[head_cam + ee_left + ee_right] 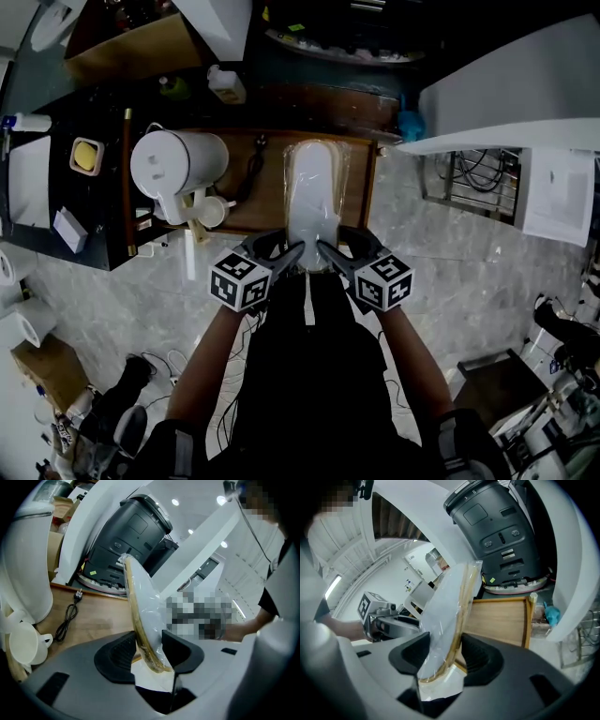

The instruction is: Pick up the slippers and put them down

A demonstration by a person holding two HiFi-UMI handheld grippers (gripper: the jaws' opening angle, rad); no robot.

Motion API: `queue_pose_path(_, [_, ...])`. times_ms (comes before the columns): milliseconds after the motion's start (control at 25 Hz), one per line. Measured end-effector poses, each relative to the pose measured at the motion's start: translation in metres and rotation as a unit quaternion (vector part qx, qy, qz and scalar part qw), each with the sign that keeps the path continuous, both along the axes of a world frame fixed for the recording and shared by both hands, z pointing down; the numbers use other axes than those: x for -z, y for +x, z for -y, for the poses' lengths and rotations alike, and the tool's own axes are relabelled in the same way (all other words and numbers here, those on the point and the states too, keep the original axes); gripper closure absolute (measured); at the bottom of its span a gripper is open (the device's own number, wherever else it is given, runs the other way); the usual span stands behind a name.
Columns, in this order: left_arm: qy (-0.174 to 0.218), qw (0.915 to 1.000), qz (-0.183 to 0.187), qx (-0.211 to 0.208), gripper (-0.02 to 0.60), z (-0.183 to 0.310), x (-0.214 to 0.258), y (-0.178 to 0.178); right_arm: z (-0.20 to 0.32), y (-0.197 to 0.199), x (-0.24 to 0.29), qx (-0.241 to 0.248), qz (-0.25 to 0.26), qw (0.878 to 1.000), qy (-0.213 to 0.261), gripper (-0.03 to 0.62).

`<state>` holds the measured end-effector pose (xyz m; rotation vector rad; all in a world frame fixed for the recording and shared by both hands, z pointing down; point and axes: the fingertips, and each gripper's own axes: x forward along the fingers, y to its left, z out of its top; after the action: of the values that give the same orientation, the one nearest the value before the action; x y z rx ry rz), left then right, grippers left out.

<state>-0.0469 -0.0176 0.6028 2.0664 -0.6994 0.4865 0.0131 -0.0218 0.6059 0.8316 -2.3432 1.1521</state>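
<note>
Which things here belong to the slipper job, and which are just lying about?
Part of the job:
- plastic-wrapped slippers
- left gripper and right gripper, each closed on the slippers' near end
- wooden table below them

Lying about:
- white jug
- cup
- black cord
- black machine behind the table

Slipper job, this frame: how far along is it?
Done: the grasp. The left gripper and right gripper each have their fingers clamped on the near end of the wrapped slippers. In hand: the pack is held over the wooden table; whether it touches the top I cannot tell. Left: set it down and open both grippers.
</note>
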Motion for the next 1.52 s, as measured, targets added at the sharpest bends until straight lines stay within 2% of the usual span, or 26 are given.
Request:
queue_pose_path(280, [-0.011,0.9998,0.011,-0.012,0.403,0.005,-0.039,0.0,0.004,0.0,-0.04,-0.009,-0.002,1.0,-0.018,0.378])
queue_pose_path(640, [-0.035,0.9992,0.021,-0.003,0.403,0.022,-0.089,-0.005,0.021,-0.004,-0.089,-0.009,-0.007,0.999,-0.031,0.378])
queue_pose_path(880, [-0.026,0.9985,0.048,-0.006,0.403,0.033,-0.114,-0.005,0.03,-0.004,-0.113,-0.014,-0.016,0.999,-0.039,0.378])
queue_pose_path(1120, [-0.043,0.9976,0.053,-0.009,0.402,0.033,-0.132,-0.003,0.03,-0.002,-0.129,-0.016,-0.029,0.998,-0.052,0.378])
queue_pose_path(1320, [-0.073,0.9962,0.043,0.018,0.402,0.036,-0.146,-0.004,0.033,-0.001,-0.138,-0.031,-0.04,0.997,-0.055,0.378])
queue_pose_path(1520, [-0.067,0.9962,0.049,0.024,0.402,0.037,-0.151,-0.004,0.035,0.0,-0.142,-0.043,-0.05,0.997,-0.05,0.378])
